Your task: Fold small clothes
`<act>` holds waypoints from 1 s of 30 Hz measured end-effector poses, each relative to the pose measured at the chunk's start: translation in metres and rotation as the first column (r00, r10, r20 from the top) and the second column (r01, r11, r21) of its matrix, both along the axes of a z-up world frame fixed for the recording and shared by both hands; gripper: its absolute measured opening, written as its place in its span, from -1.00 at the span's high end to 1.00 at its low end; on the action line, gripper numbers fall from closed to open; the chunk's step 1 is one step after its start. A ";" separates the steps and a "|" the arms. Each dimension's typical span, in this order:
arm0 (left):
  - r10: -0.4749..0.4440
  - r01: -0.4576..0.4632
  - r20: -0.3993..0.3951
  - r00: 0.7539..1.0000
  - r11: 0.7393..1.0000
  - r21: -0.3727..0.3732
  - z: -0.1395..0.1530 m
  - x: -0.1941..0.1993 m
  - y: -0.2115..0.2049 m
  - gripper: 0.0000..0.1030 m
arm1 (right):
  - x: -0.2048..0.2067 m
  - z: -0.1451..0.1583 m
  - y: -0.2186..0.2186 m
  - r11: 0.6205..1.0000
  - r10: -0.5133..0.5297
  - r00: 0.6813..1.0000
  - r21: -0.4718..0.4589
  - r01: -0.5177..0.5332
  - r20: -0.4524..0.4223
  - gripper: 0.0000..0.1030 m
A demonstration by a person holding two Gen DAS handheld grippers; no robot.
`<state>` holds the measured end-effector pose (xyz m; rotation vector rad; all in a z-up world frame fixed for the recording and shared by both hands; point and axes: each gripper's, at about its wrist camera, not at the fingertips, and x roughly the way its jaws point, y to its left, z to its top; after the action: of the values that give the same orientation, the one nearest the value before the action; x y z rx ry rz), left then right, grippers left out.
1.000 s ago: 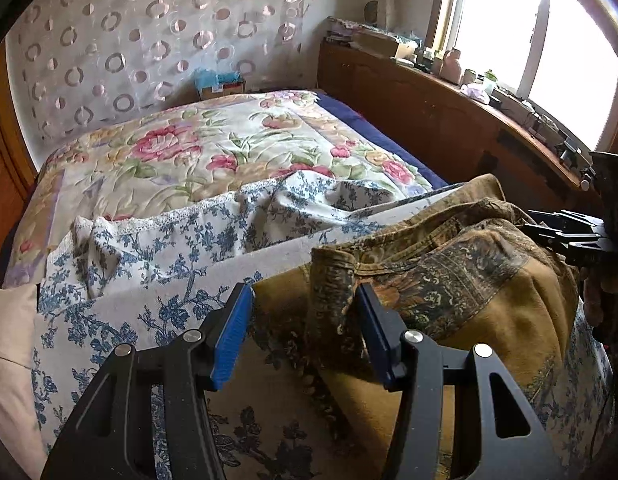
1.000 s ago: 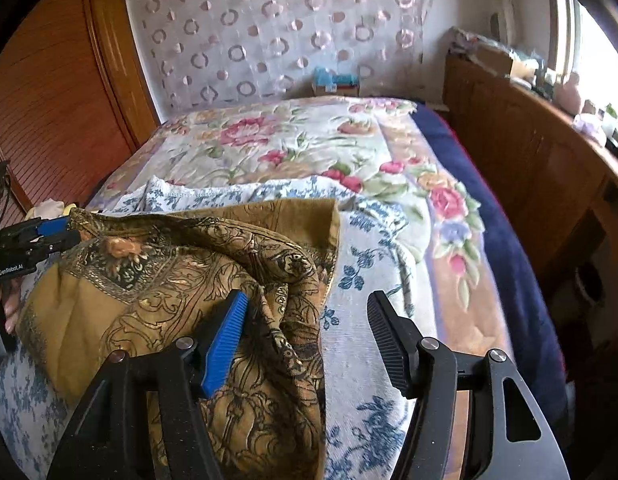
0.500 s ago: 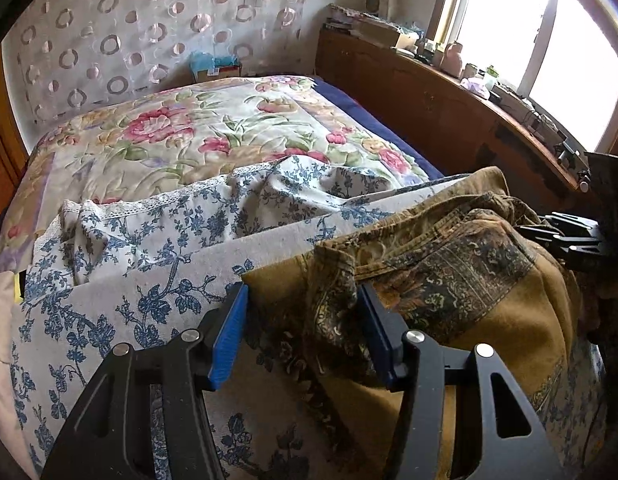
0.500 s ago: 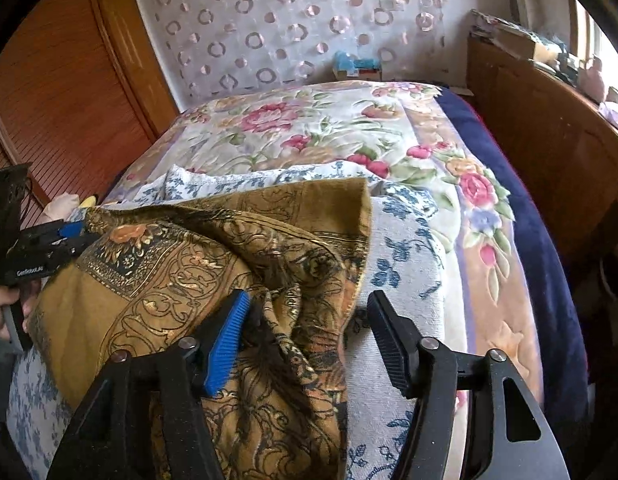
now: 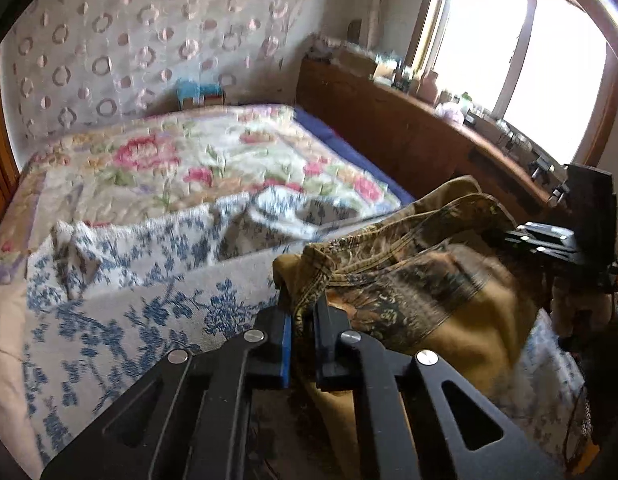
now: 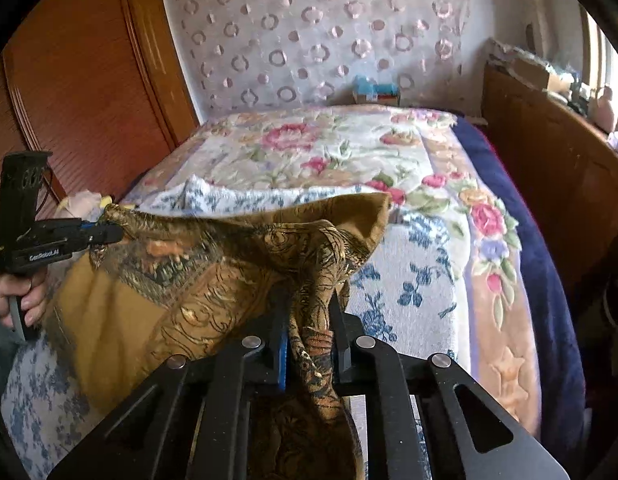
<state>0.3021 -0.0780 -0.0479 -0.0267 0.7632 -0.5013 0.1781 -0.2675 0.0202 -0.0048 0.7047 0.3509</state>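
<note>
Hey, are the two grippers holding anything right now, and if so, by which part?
Both have just closed on the brown patterned garment: the left gripper pinches its hemmed edge at one end, the right gripper a bunched fold at the other.

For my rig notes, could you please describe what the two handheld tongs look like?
Both are matte black, with cut-out linkage arms and round silver pivot pins. The left tongs and right tongs each carry one blue-faced pad. Seen side-on, the left tool has small white lettering, a tall black block and thin cables.
</note>
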 end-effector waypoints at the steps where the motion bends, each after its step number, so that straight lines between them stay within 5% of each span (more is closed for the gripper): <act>1: 0.004 -0.004 0.021 1.000 1.000 -0.013 0.008 -0.007 0.003 0.84 | -0.004 0.001 0.000 1.000 0.000 1.000 0.006 0.000 0.015 0.73; 11: 0.075 -0.068 0.164 0.984 0.996 -0.050 0.057 -0.062 0.041 0.84 | -0.033 0.028 0.029 0.998 0.064 0.985 0.016 -0.067 0.158 0.75; 30: 0.337 -0.333 0.260 0.905 0.941 -0.063 0.065 -0.134 0.175 0.84 | 0.011 0.040 0.140 0.943 0.331 0.917 -0.079 -0.322 0.221 0.75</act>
<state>0.1681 0.0972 0.0173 -0.1027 0.4738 -0.1758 0.1889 -0.1280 0.0604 -0.2022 0.4774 0.6468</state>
